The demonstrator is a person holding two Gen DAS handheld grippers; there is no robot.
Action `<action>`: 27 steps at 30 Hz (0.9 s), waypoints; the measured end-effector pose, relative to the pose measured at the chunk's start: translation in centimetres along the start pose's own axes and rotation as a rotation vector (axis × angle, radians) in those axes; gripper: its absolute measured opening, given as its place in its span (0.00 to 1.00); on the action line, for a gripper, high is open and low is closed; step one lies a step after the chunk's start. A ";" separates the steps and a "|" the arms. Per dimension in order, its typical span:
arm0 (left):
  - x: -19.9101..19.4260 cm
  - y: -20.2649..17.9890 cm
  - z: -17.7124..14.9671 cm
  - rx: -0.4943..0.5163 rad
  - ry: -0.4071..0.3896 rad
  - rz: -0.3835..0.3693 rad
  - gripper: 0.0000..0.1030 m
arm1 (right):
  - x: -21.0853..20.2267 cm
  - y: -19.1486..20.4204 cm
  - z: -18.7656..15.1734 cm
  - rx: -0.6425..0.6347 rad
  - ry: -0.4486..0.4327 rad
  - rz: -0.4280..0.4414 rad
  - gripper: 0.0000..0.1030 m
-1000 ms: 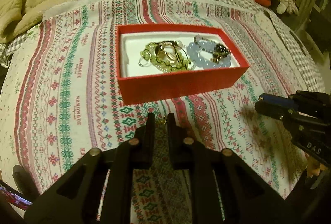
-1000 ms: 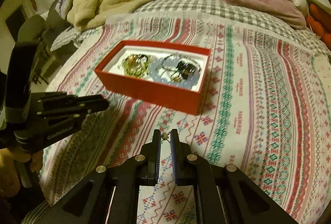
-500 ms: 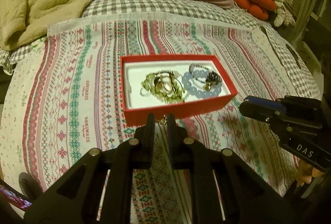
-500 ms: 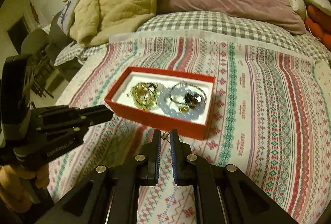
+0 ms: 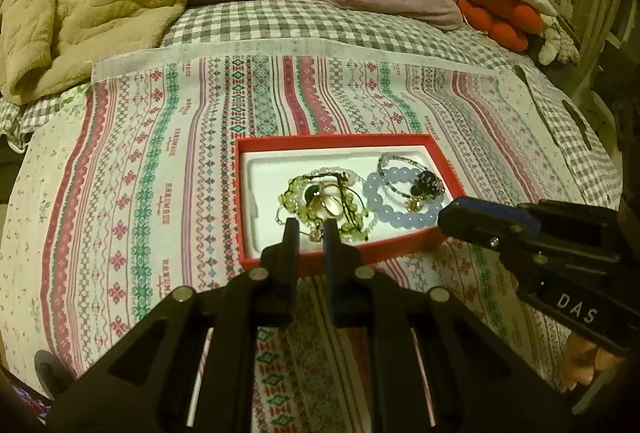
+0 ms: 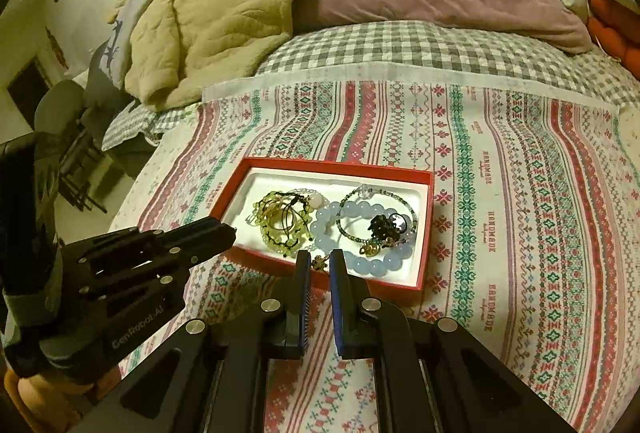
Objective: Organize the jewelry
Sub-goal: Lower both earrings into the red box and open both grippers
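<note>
Right gripper [image 6: 319,261] pinches a small gold charm [image 6: 319,263] above the near rim of the red box [image 6: 336,165], mid-cloth on the bed. Left gripper [image 5: 308,231] likewise nips a small gold piece [image 5: 316,235] over the near edge. Step: likely dropping the last trinkets in. Next: carry past the rim, then release. Inside, green beads [image 6: 280,229] and blue beads [image 6: 360,233] lie tangled on white lining.

small trinket [image 6: 319,262] between jaws too tiny to identify (both grippers), tangled bracelets [image 5: 320,203] indistinct
</note>
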State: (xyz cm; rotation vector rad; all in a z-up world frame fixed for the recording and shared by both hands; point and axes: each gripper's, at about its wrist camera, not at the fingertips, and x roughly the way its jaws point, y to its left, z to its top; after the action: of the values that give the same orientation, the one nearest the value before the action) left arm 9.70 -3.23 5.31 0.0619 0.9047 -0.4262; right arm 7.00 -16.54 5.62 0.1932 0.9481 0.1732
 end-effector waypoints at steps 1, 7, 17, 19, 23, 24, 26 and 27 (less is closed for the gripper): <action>0.2 0.0 0.0 0.000 0.000 0.001 0.13 | 0.2 0.0 0.1 0.005 0.000 -0.001 0.09; 1.3 0.4 0.2 0.006 -0.006 0.009 0.13 | 0.8 -0.2 0.5 0.017 -0.001 -0.005 0.09; 0.3 0.5 -0.3 0.040 0.002 0.033 0.28 | 1.6 -0.1 1.5 0.018 -0.005 0.004 0.09; -0.1 0.7 -0.4 0.042 -0.001 0.039 0.32 | 1.9 0.0 2.0 0.018 -0.010 0.010 0.09; -0.7 1.3 -0.7 0.036 -0.003 0.042 0.38 | 2.8 0.0 2.7 0.030 -0.018 0.018 0.09; -0.7 1.4 -0.7 0.034 -0.002 0.042 0.38 | 3.0 -0.1 2.9 0.033 -0.018 0.019 0.09; -0.7 1.7 -0.7 0.027 0.003 0.042 0.39 | 3.3 -0.4 3.3 0.041 -0.021 0.021 0.09; -0.7 1.8 -0.8 0.025 0.005 0.042 0.39 | 3.4 -0.6 3.4 0.046 -0.023 0.022 0.09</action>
State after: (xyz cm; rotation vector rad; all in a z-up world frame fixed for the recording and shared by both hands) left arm 9.41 -1.19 5.12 0.1048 0.9017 -0.3979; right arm 11.75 -16.63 4.72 0.2476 0.9276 0.1697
